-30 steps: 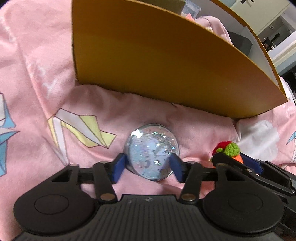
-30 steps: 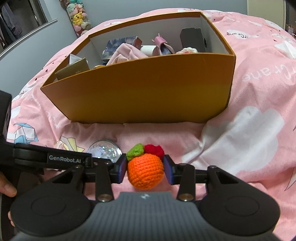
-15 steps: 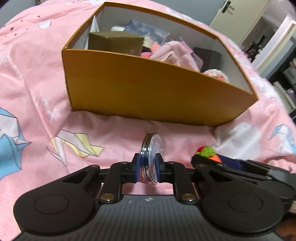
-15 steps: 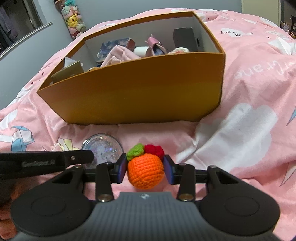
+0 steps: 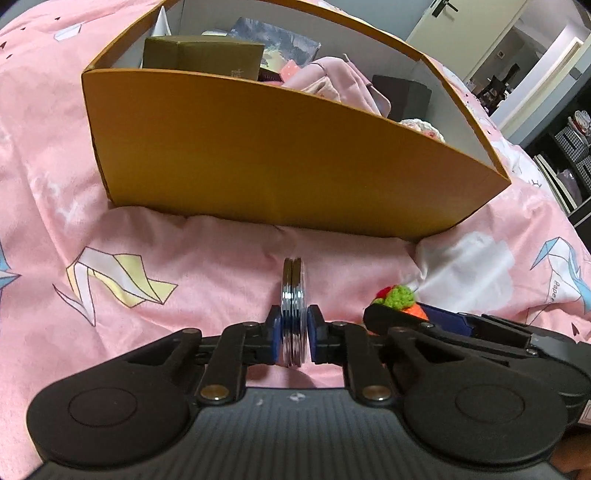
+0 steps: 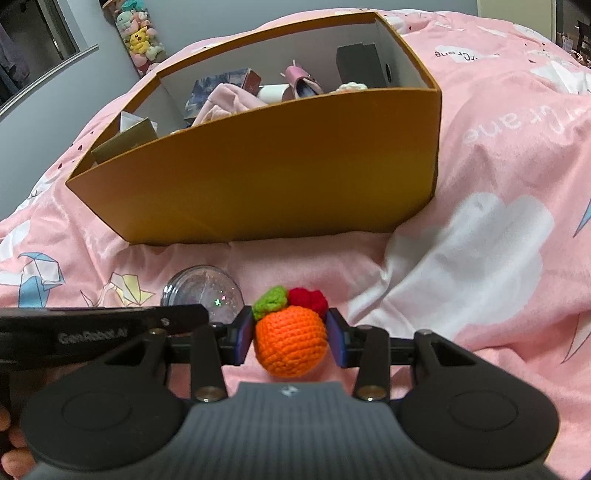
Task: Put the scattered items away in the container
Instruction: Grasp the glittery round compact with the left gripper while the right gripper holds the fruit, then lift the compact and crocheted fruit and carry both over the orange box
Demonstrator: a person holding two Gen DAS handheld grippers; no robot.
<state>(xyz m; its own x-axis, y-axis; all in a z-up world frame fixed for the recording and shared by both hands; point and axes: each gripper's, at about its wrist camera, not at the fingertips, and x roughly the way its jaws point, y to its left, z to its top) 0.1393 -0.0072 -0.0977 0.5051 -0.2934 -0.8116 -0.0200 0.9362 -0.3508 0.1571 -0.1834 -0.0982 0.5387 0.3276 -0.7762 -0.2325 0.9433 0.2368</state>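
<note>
My left gripper (image 5: 293, 334) is shut on a round clear glitter disc (image 5: 293, 295), held edge-on and upright above the pink bedspread, in front of the orange cardboard box (image 5: 280, 162). The disc also shows in the right wrist view (image 6: 205, 291). My right gripper (image 6: 291, 332) is shut on an orange crocheted fruit (image 6: 291, 341) with a green and red top. It also shows in the left wrist view (image 5: 400, 299), to the right of the disc. The box (image 6: 266, 177) stands just beyond both grippers.
The box holds a gold carton (image 5: 201, 57), pink cloth (image 6: 225, 99), a dark cube (image 6: 360, 64) and other items. The pink bedspread (image 6: 498, 166) lies all round. Plush toys (image 6: 138, 31) stand far left; shelving (image 5: 572, 155) stands far right.
The left gripper closed on the disc and lifted it from flat to upright edge-on. Both grippers rose, so the box interior now shows. The right gripper kept hold of the crocheted fruit.
</note>
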